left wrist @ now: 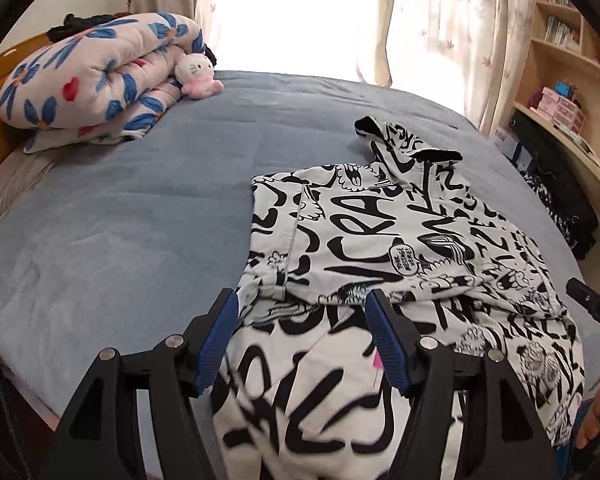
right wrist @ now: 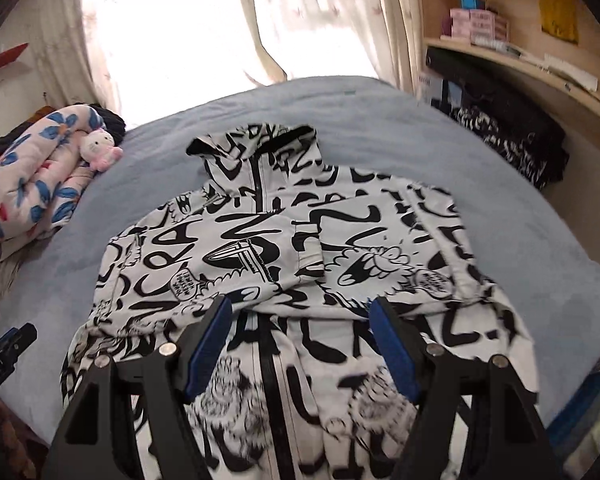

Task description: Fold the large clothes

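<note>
A white hoodie (left wrist: pixel 380 240) (right wrist: pixel 280 248) with black graffiti print lies on the blue bed (left wrist: pixel 140 220) (right wrist: pixel 500 184), hood towards the window. Both sleeves are folded across its chest, and its lower part reaches the near bed edge. My left gripper (left wrist: pixel 300 300) hovers over the hoodie's left lower part, jaws open, nothing pinched between the blue pads (left wrist: pixel 216 344). My right gripper (right wrist: pixel 300 304) hovers over the middle by the zip, also open with nothing between its pads. Each gripper's tip shows at the side edge of the other wrist view.
A rolled floral quilt (left wrist: pixel 92 76) (right wrist: pixel 28 184) and a pink plush toy (left wrist: pixel 196 74) (right wrist: pixel 100 148) sit at the bed's far left. Curtains (left wrist: pixel 440 20) hang behind. A wooden shelf (right wrist: pixel 520 52) and dark printed clothes (right wrist: pixel 512 136) stand to the right.
</note>
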### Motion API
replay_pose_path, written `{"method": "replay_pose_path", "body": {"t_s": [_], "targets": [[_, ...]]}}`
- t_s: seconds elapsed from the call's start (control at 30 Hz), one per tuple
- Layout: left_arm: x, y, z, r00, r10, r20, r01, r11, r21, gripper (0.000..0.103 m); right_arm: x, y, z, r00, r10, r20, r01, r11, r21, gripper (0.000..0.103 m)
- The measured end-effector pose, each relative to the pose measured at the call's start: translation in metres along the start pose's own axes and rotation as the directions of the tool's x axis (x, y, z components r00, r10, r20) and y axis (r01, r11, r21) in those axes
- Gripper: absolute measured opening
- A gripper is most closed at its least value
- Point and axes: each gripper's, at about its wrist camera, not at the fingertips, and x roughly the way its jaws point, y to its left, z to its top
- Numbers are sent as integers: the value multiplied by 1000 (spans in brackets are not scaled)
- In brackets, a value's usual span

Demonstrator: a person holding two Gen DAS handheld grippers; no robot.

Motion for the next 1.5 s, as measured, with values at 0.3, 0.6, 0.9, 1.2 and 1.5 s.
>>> {"method": "replay_pose_path", "body": {"t_s": [0.3,0.6,0.9,1.2,1.5], "targets": [[-22,35,-64,999,-26,-42,27,999,36,71,-55,-38,-47,995,46,87,-38,996,-83,72],[4,58,-145,960,-176,-220,180,984,-2,71,-68,-115,-102,996,-43,74,51,993,-104,73],[19,56,-166,946,-219,-238,205,975,-84,74,-32,-186,-167,995,32,-94,-19,992,129,73],[16,59,-169,943,-225,-245,200,972,-125,76,-10,-172,-173,981,150,-119,-136,984,117,48],[30,55,-177,905,-289,-313,255,956,-144,81,-10,-171,-171,977,158,-144,-144,985,98,41]]}}
